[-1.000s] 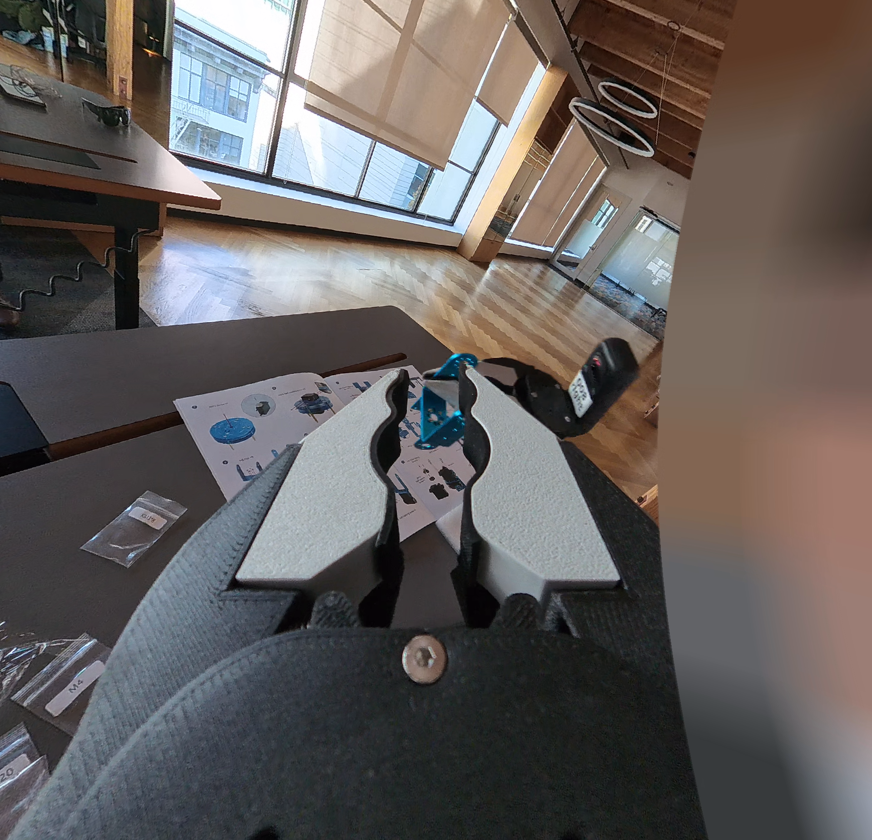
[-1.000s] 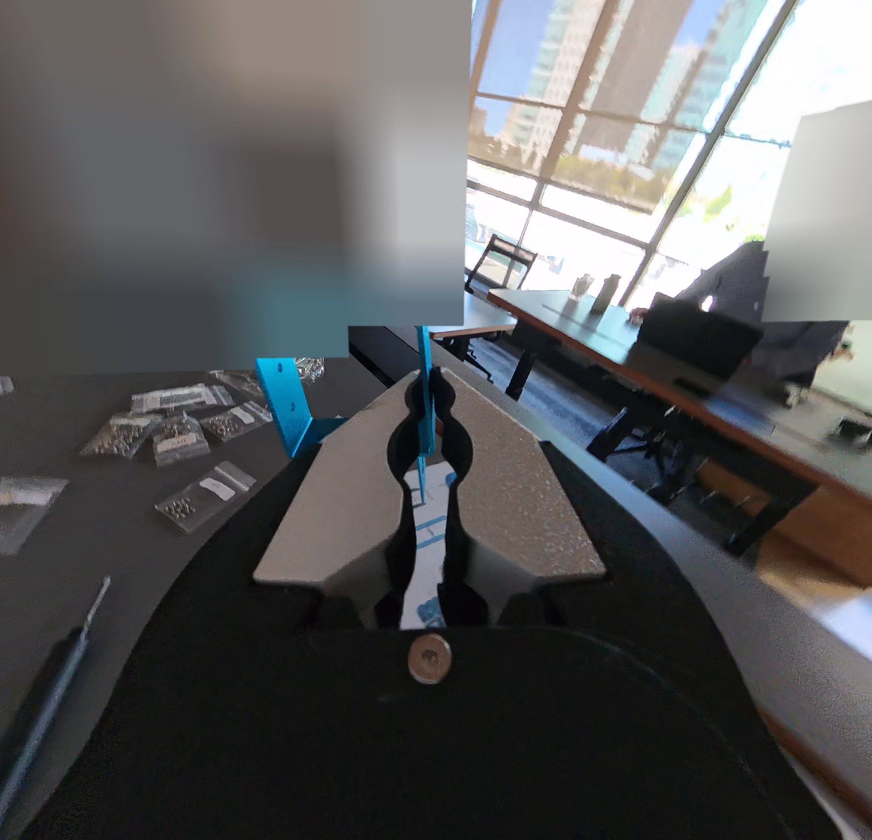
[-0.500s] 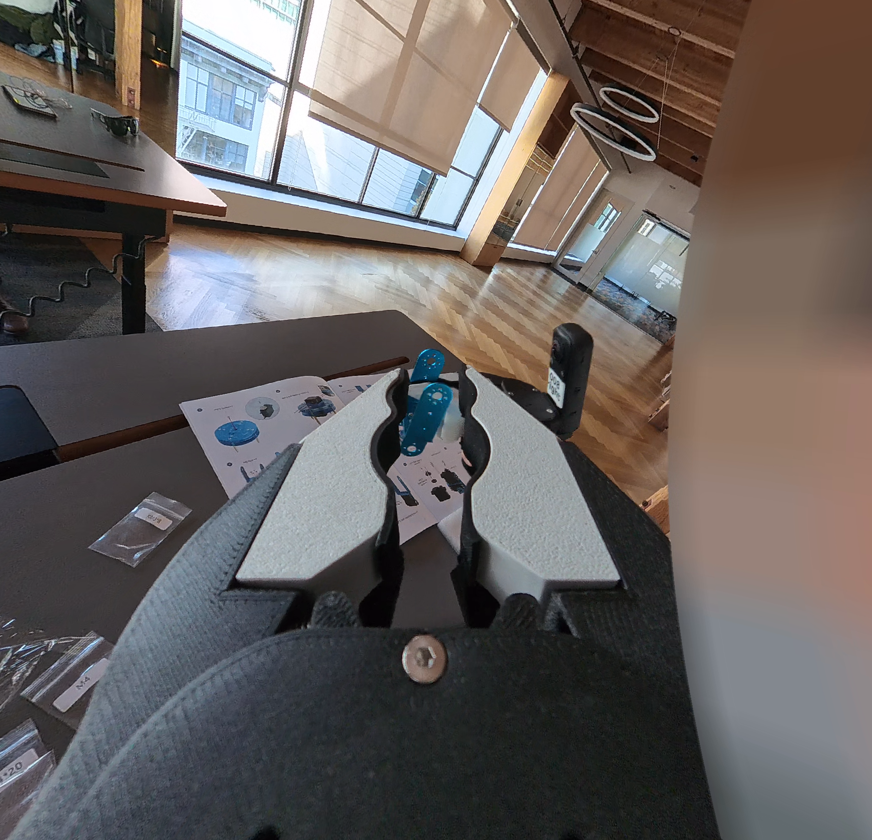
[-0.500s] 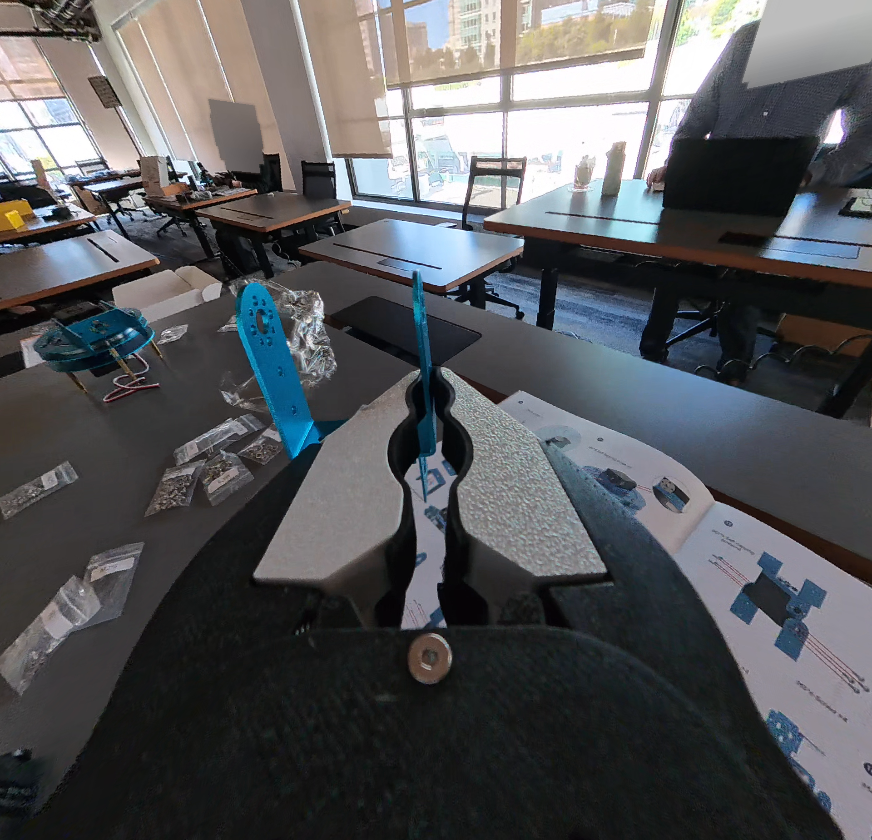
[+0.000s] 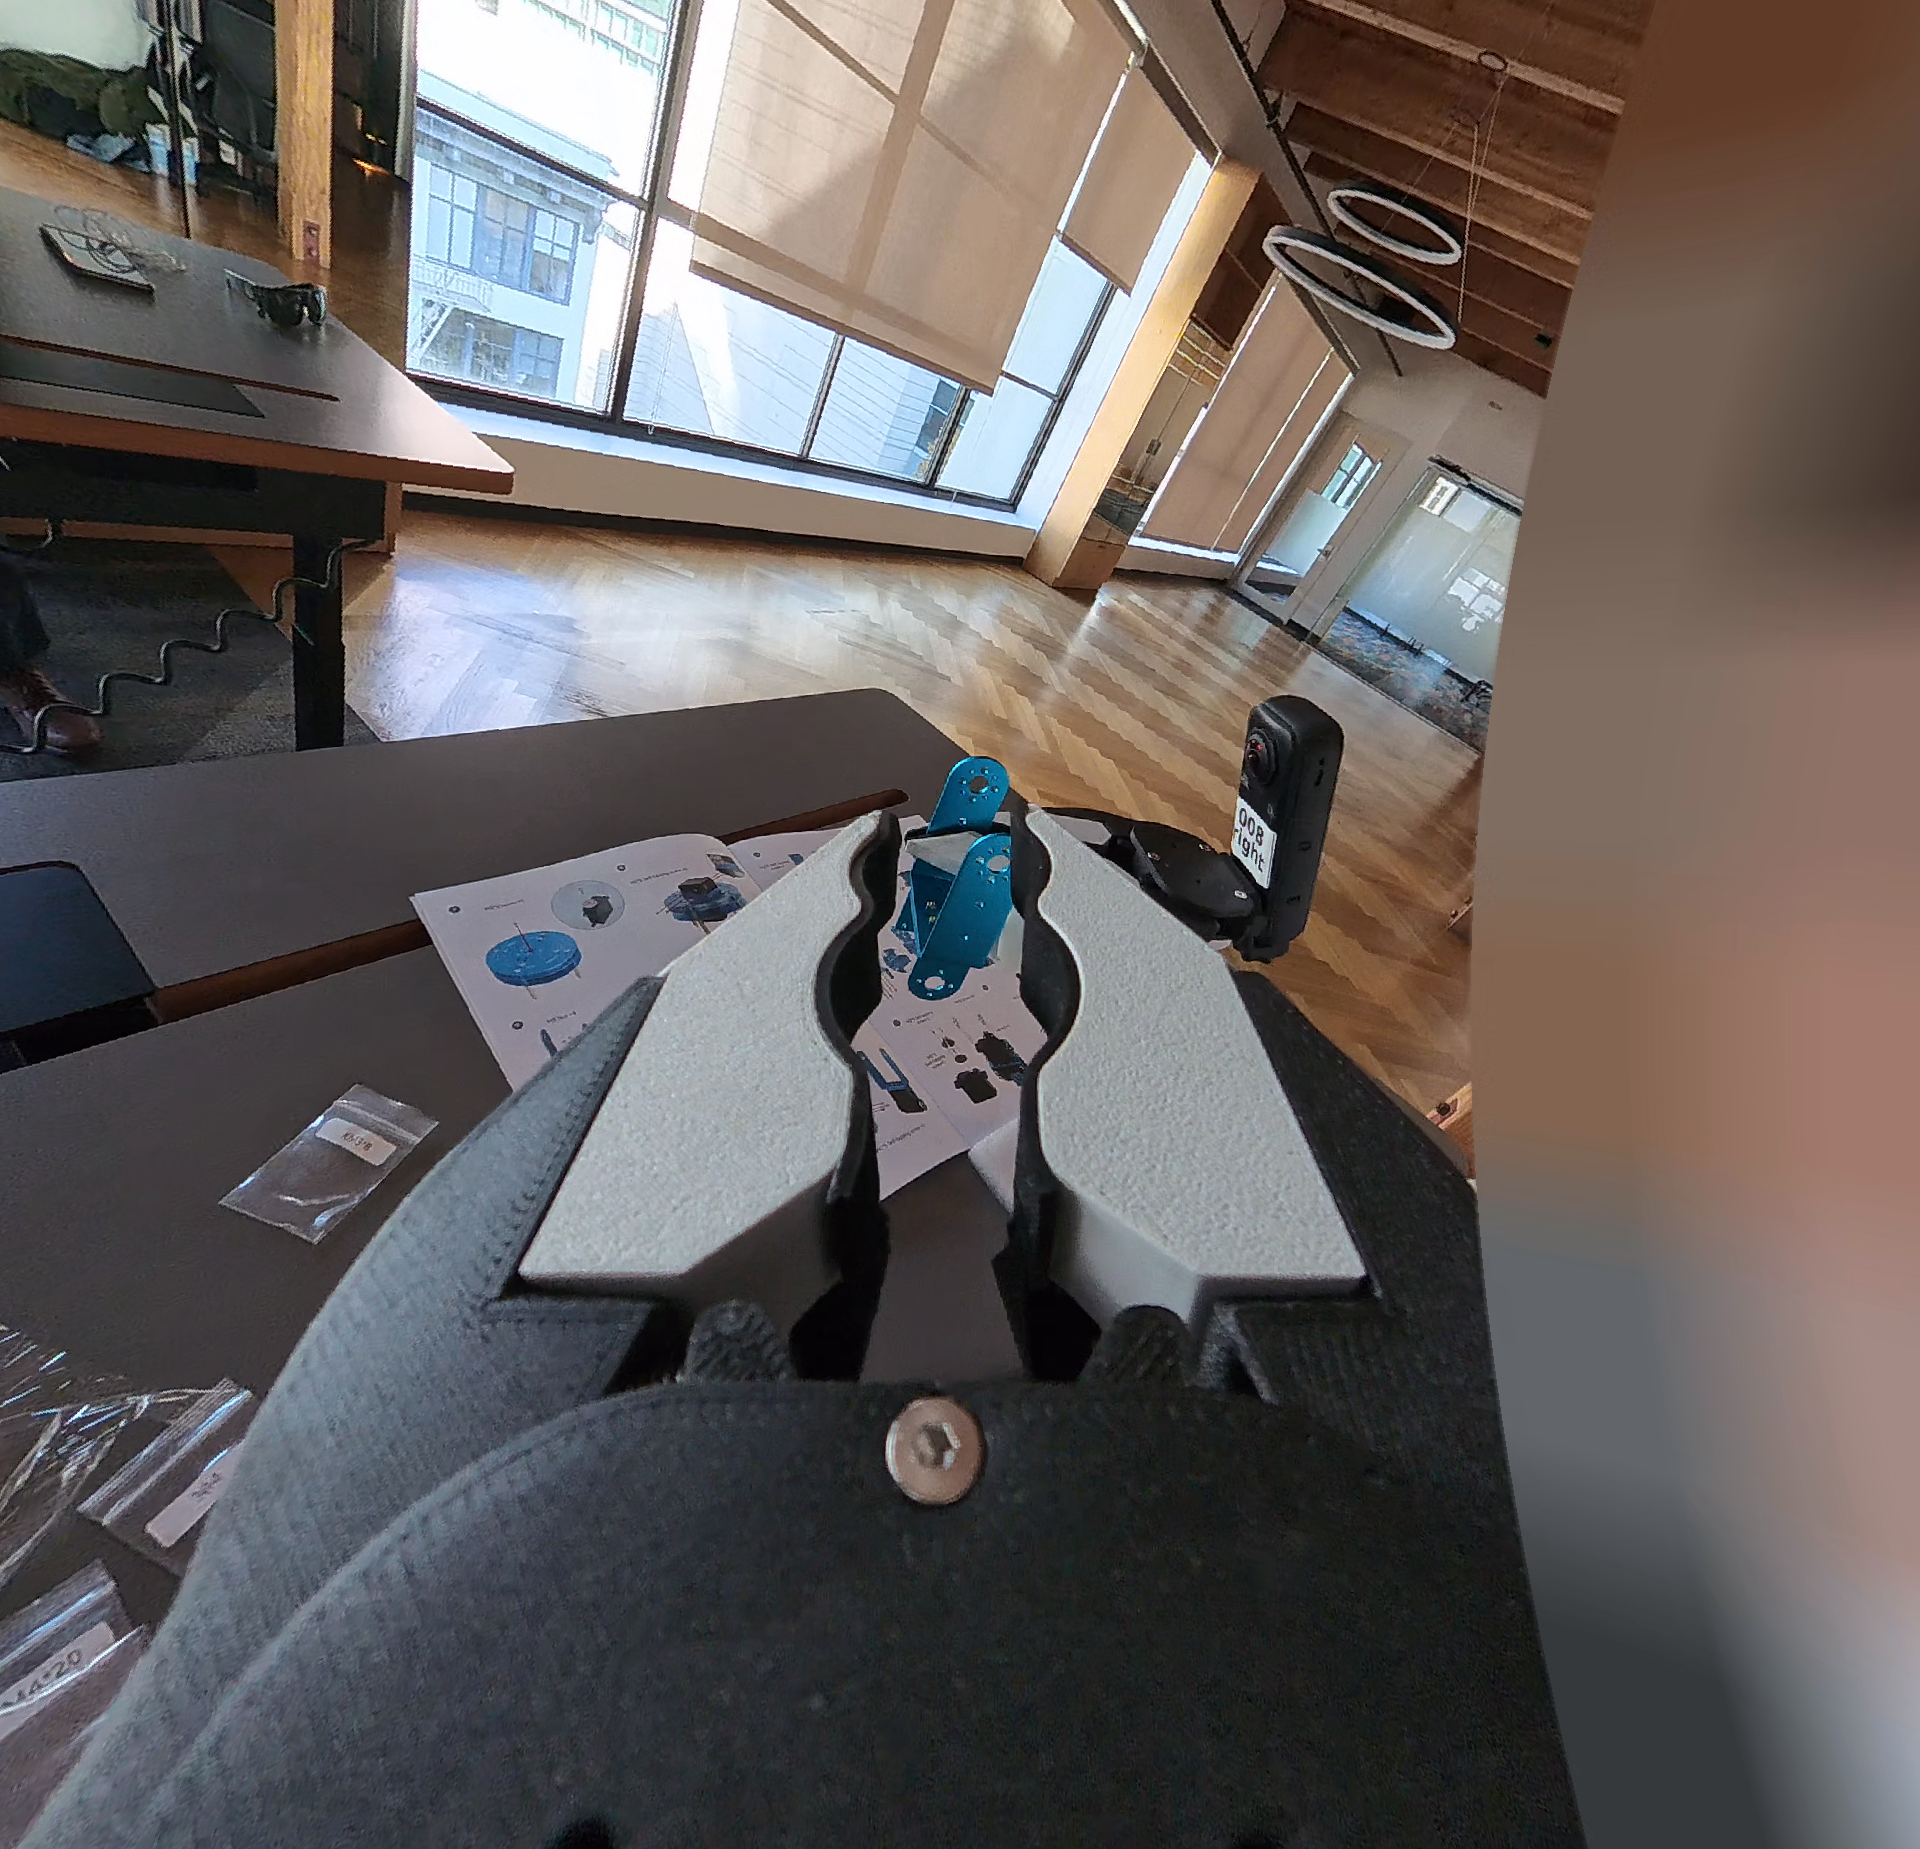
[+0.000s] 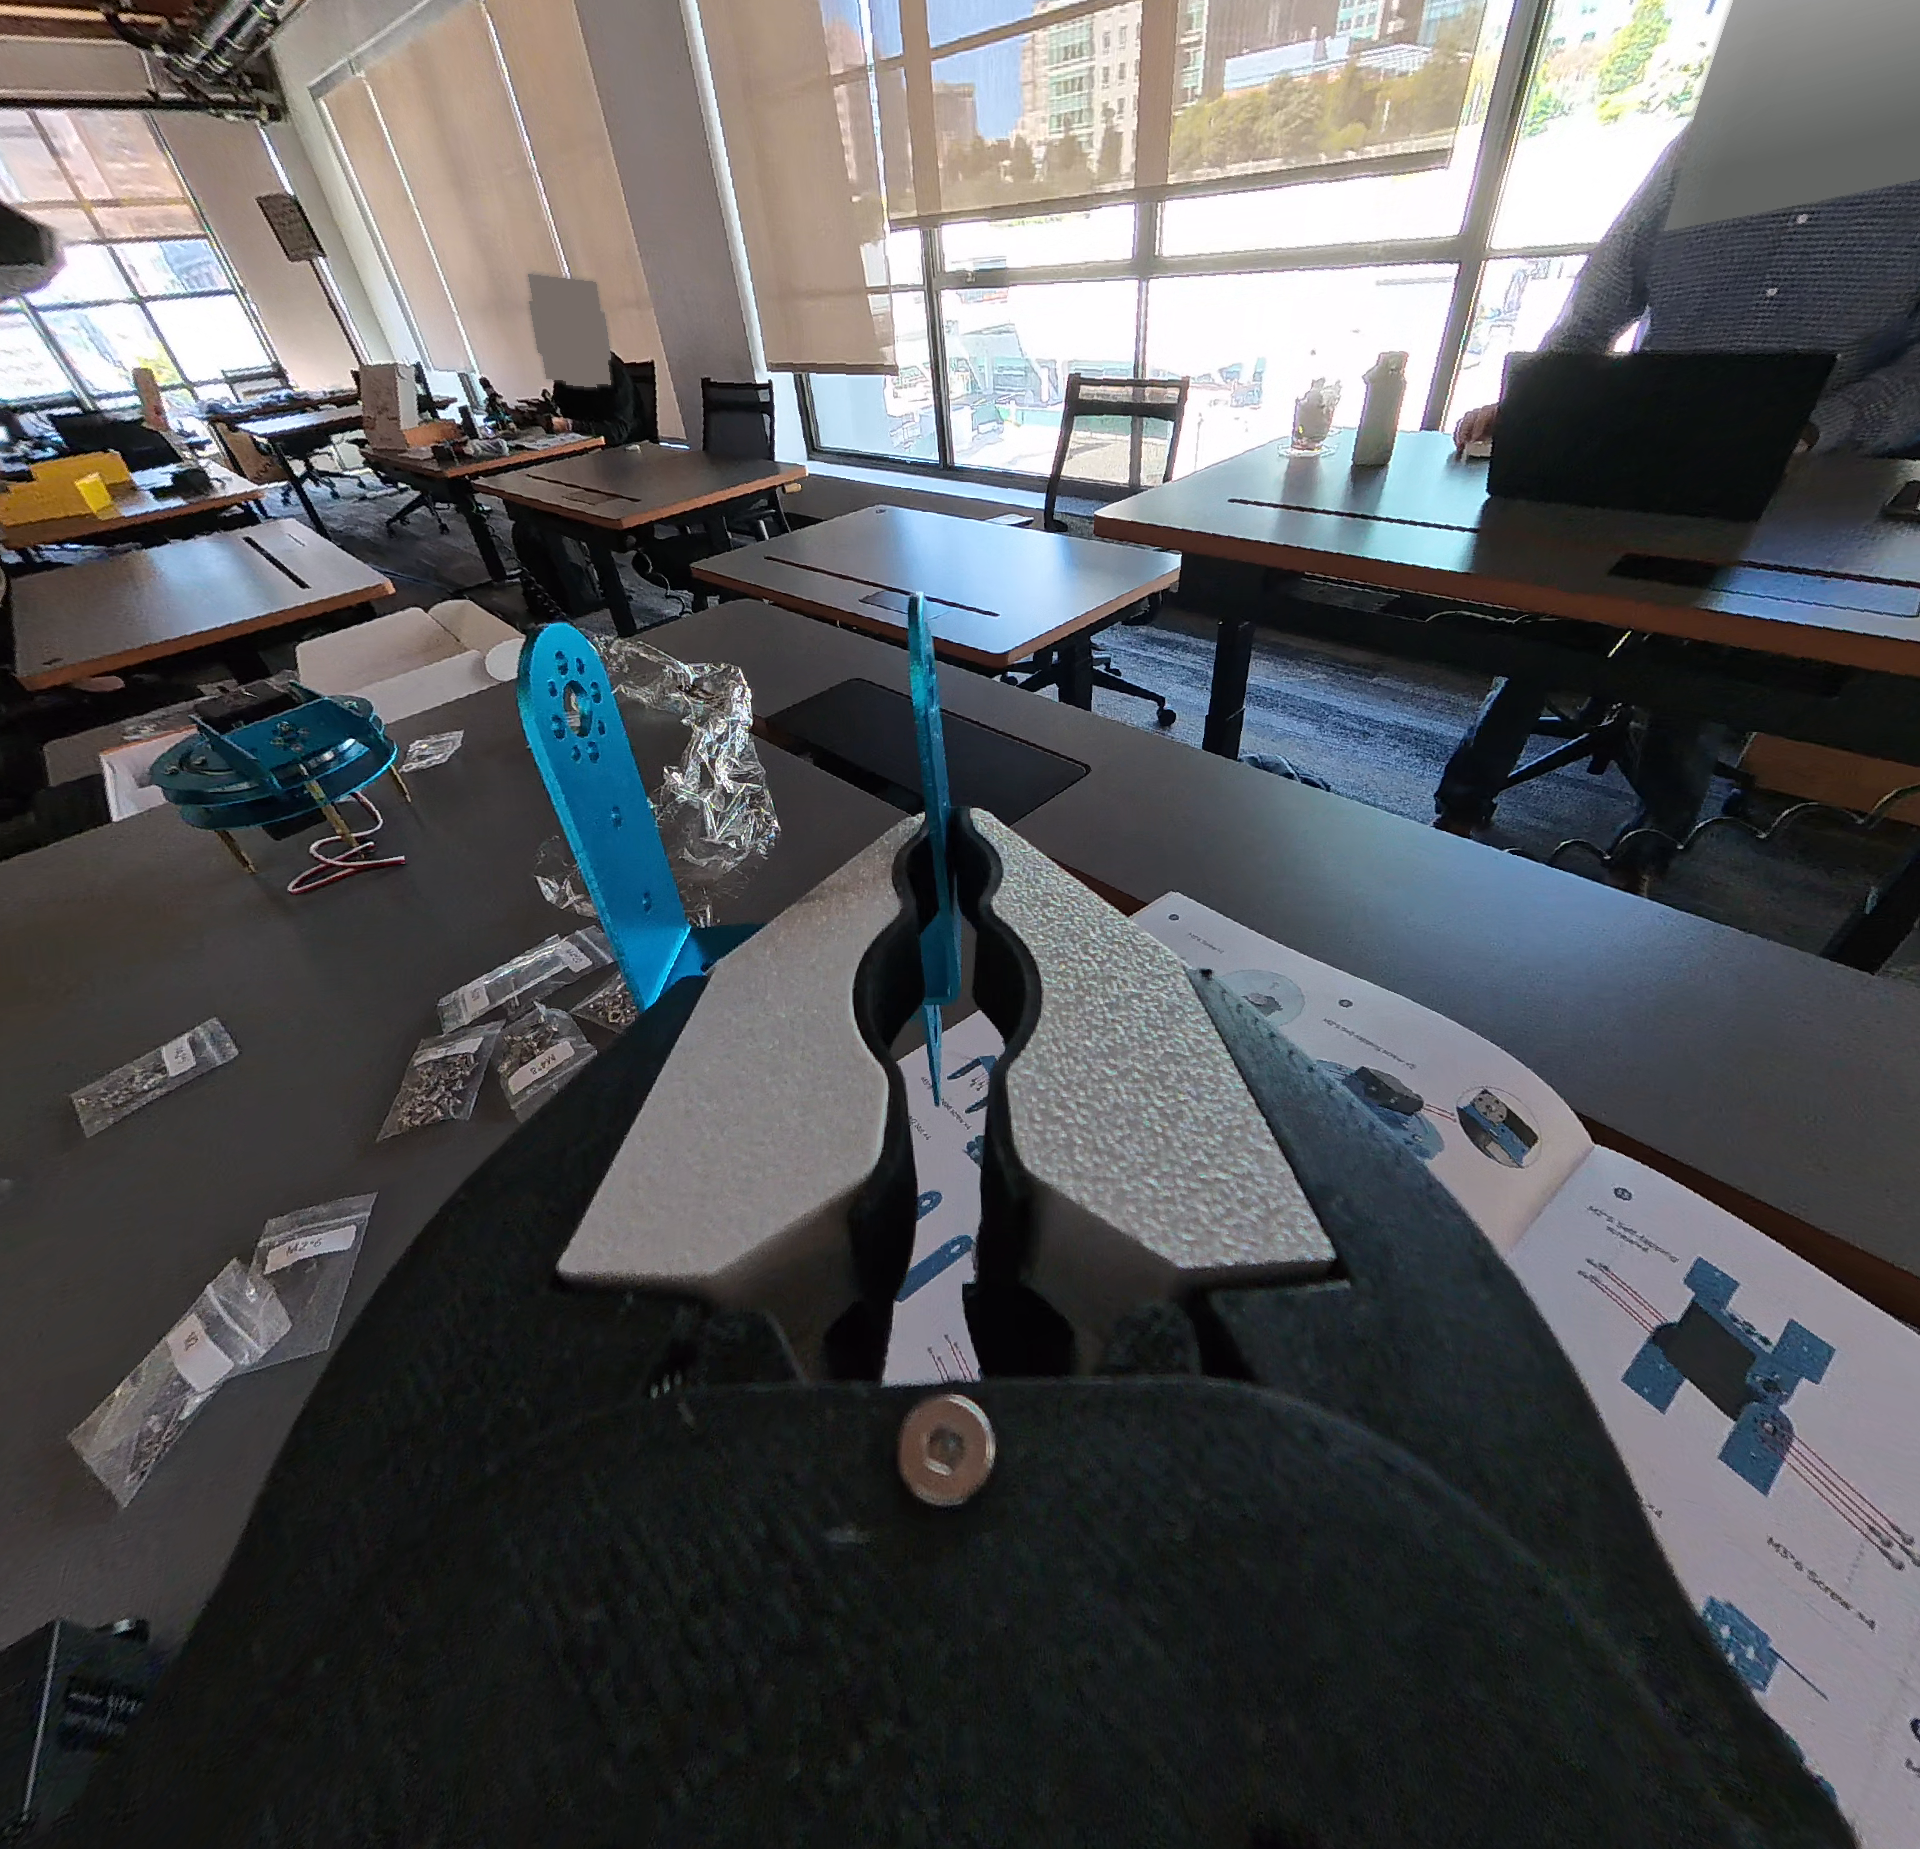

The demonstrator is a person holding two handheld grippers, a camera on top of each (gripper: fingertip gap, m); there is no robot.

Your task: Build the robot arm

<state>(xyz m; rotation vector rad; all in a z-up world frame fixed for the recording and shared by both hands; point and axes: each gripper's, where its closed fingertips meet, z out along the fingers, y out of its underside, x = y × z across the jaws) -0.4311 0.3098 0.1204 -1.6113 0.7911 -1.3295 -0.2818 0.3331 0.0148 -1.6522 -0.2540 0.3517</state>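
The blue metal U-bracket [image 6: 940, 843] is clamped by one of its arms between the fingers [image 6: 1132, 1072] of the right gripper [image 6: 943, 864], held above the dark counter [image 6: 1299, 843]; its other arm stands up to the left of the fingers, round-ended and drilled with holes. In the left wrist view the same bracket shows beyond the left gripper [image 5: 951, 833], whose fingers [image 5: 727, 1061] stand parted with nothing between them, above an open instruction booklet [image 5: 582, 926]. Just right of the bracket there, the right gripper's black body carries an upright camera [image 5: 1283, 823]. On the counter to the left lie small clear bags of screws [image 6: 447, 1072], crumpled clear wrap [image 6: 707, 760], and farther off a round blue assembly [image 6: 275, 750] on brass legs with red and white wires.
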